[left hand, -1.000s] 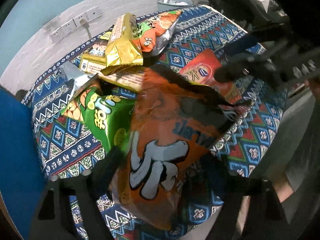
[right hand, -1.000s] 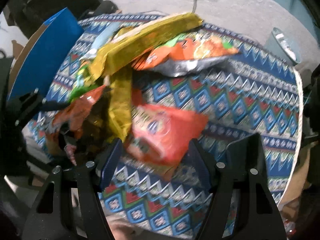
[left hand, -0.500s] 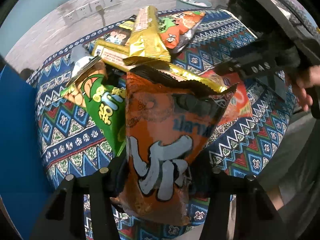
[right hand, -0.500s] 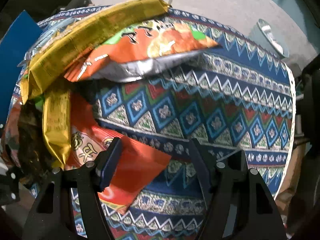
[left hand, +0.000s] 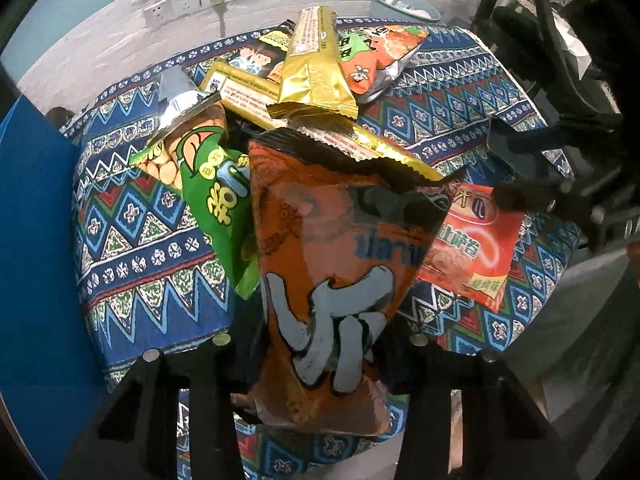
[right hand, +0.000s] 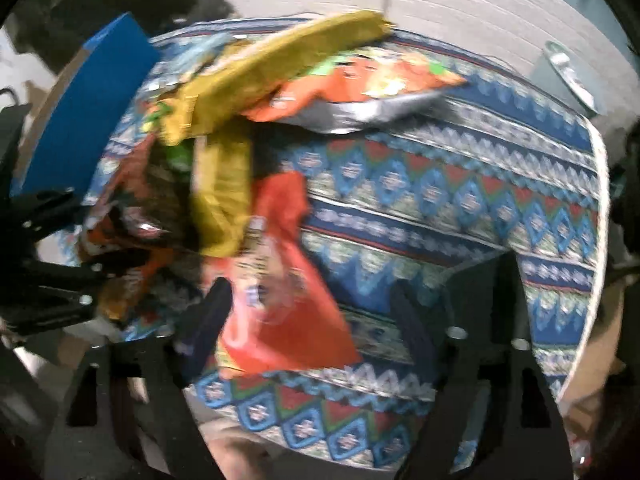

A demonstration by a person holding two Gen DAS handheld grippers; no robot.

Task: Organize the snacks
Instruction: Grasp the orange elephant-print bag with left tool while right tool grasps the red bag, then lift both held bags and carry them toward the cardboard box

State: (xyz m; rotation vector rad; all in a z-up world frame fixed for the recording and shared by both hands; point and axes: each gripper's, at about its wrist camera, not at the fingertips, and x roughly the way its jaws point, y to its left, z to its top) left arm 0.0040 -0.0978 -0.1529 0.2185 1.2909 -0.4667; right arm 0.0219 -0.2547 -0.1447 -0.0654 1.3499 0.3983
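An orange snack bag [left hand: 332,280] with pale lettering stands between the fingers of my left gripper [left hand: 320,360]. The jaws are closing and the pads press its lower sides. A red snack bag [right hand: 288,312] lies flat on the patterned tablecloth [right hand: 460,200], between the fingers of my right gripper [right hand: 310,320] and close to the left one. Those jaws are opening and do not grip it. From the left wrist, the red snack bag [left hand: 472,248] lies to the right with the right gripper [left hand: 516,172] just above it. The right wrist view is blurred.
Behind lies a pile: a green bag [left hand: 216,196], gold packets [left hand: 316,76] and an orange-green bag [left hand: 380,56]. A blue box [left hand: 36,280] stands at the table's left edge. A grey bin [left hand: 404,4] sits on the floor beyond, by wall sockets.
The left jaws have closed in on the orange bag, which now stands straighter. The right gripper swung away from the red bag and came back over it with its jaws wider.
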